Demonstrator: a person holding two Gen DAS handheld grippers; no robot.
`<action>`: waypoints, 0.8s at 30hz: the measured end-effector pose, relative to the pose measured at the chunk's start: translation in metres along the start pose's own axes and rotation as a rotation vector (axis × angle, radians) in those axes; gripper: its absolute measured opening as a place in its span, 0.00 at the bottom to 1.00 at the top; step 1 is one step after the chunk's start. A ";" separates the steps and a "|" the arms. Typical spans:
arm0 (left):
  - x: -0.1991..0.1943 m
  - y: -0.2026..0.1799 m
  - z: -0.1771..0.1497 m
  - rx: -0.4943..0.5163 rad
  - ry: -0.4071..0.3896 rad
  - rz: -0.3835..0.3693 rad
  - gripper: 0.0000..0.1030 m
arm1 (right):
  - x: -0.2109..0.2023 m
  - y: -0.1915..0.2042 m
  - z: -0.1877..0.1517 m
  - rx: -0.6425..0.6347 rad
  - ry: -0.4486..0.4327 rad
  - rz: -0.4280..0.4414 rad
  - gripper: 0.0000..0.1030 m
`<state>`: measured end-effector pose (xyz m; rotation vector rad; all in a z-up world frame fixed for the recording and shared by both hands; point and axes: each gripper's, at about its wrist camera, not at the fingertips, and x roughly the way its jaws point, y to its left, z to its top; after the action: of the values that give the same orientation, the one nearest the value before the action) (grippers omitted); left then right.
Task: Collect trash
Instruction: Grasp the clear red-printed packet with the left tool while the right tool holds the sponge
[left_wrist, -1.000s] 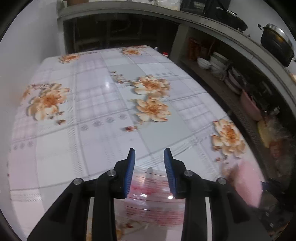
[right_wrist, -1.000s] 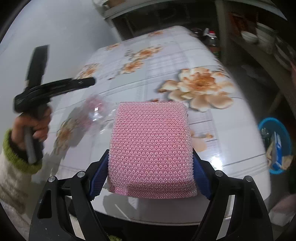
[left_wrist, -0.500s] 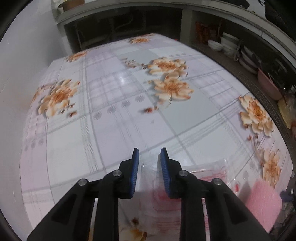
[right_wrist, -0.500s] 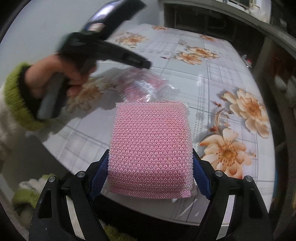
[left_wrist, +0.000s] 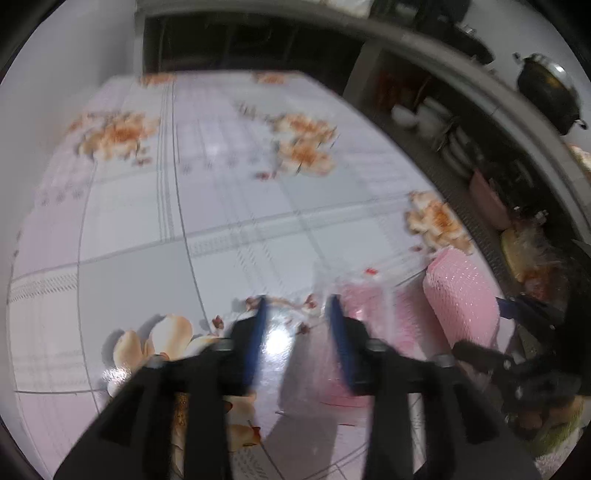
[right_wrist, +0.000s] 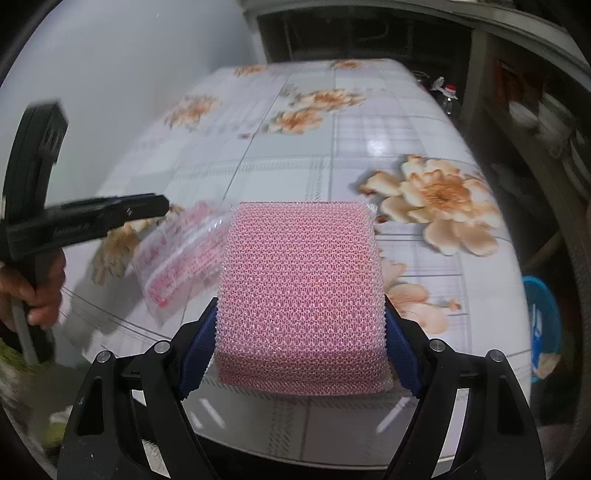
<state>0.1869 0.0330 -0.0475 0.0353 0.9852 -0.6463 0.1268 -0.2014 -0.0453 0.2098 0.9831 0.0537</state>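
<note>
A clear plastic bag with pink print (left_wrist: 364, 306) (right_wrist: 177, 254) lies flat on the flowered table (left_wrist: 221, 206), beside and partly under the right finger of my left gripper (left_wrist: 297, 306). The left jaws are opening, and between the blue pads I see mostly bare, shiny tabletop; neither pad presses on the bag. In the right wrist view a hand holds the left gripper (right_wrist: 159, 206) just above the bag. My right gripper (right_wrist: 299, 321) is shut on a pink mesh sponge (right_wrist: 303, 291), held over the table's near edge; the sponge (left_wrist: 461, 295) also shows at the right of the left wrist view.
A blue bin (right_wrist: 543, 314) with scraps in it stands on the floor right of the table (right_wrist: 369, 122). Shelves of bowls and plates (left_wrist: 443, 125) run along the right, with a black pot (left_wrist: 550, 92) on top. A red-capped bottle (right_wrist: 448, 96) stands past the far right corner.
The left jaws, pinched on the plastic bag half a second ago, have spread and let it go; it now lies on the table. The right gripper swung but kept hold of the sponge.
</note>
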 end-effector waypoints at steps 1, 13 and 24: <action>-0.005 -0.002 0.000 0.003 -0.019 -0.017 0.62 | -0.005 -0.007 0.000 0.017 -0.013 0.008 0.74; 0.025 -0.059 -0.027 0.272 0.112 -0.050 0.86 | -0.016 -0.044 -0.011 0.158 -0.018 0.039 0.75; 0.039 -0.060 -0.032 0.263 0.100 0.127 0.82 | -0.015 -0.045 -0.010 0.163 -0.021 0.049 0.75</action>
<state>0.1461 -0.0250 -0.0803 0.3620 0.9799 -0.6576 0.1078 -0.2455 -0.0478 0.3835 0.9618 0.0159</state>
